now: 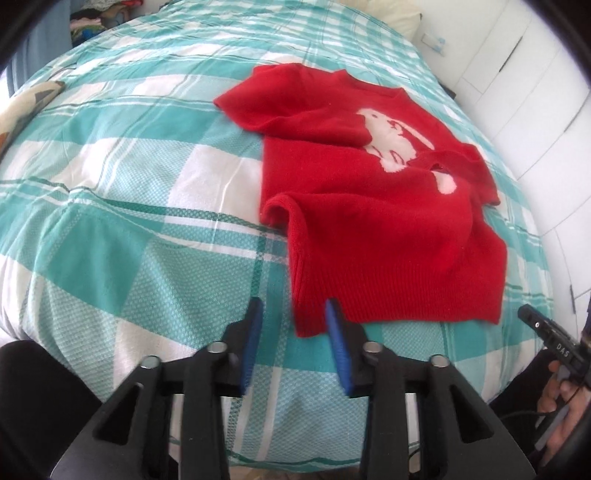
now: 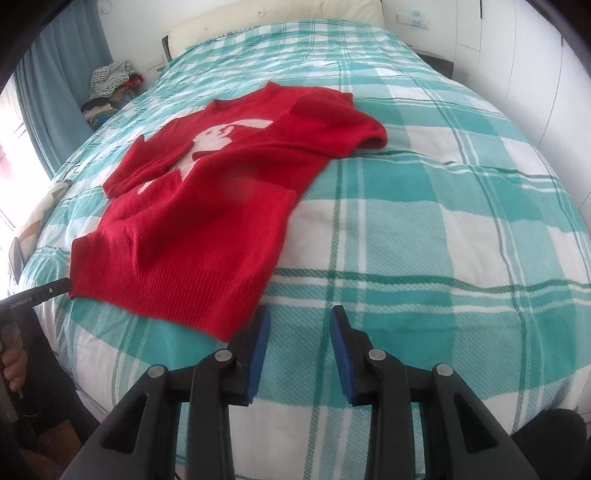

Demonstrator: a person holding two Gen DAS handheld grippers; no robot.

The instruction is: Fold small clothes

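A small red knit sweater (image 1: 369, 221) with a white rabbit motif lies front up on the checked bedspread, its sleeves folded in over the chest. My left gripper (image 1: 294, 310) stands open at the hem's near left corner. The corner lies between the blue pads and the right pad overlaps the ribbed hem. In the right wrist view the sweater (image 2: 192, 229) stretches to the left. My right gripper (image 2: 300, 317) is open over bare bedspread, and its left finger (image 2: 260, 332) is just beside the hem's near right corner.
The teal and white bedspread (image 2: 424, 240) covers the whole bed, with a pillow (image 2: 280, 18) at its head. White wardrobe doors (image 1: 517, 74) stand along one side. A pile of clothes (image 2: 110, 81) and a blue curtain (image 2: 55, 92) stand along the other. A hand (image 1: 554, 391) holds the other tool.
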